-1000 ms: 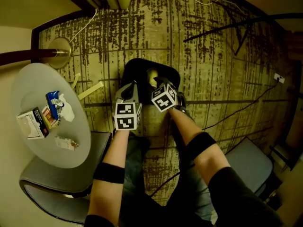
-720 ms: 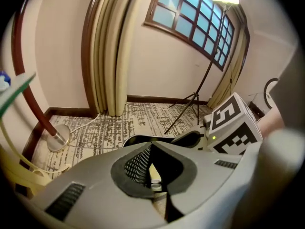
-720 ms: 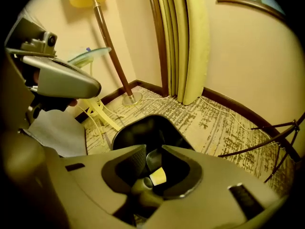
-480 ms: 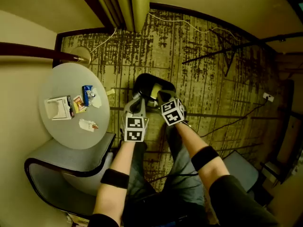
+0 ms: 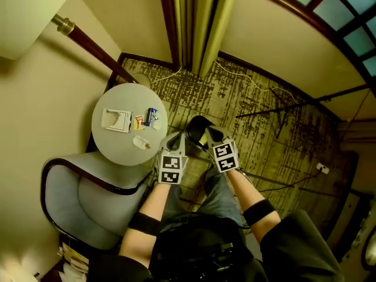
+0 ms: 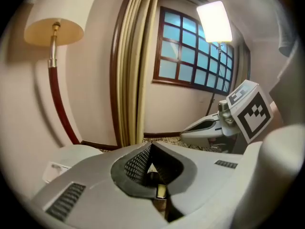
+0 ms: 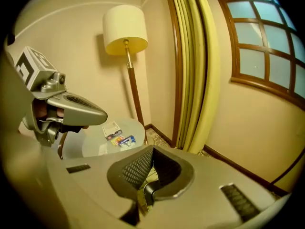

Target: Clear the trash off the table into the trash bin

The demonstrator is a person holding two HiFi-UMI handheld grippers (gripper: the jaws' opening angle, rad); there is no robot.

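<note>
At far left the grey armchair (image 5: 76, 195) sat close against the near edge of the round tabletop (image 5: 117, 151), so that side gave little room to come in. On the tabletop the trash lay in a short row across: a white carton (image 5: 116, 120), a small bright wrapper (image 5: 139, 123) and a blue packet (image 5: 151, 117), its long axis running away from the person. A crumpled wrapper (image 5: 141, 141) lay apart from them, near the right-hand edge. The left claw (image 5: 174, 138) hung just right of that edge, shut and empty. It was plainly the nearer one, and the crumpled wrapper to its left was probably the easiest reach, though it showed too small to read well. The trash bin (image 5: 192, 123) stood on the carpet (image 5: 276, 128) just right of that claw, with open floor beyond it. The right claw (image 5: 210, 136), at the bin's far side, was also shut on nothing
</note>
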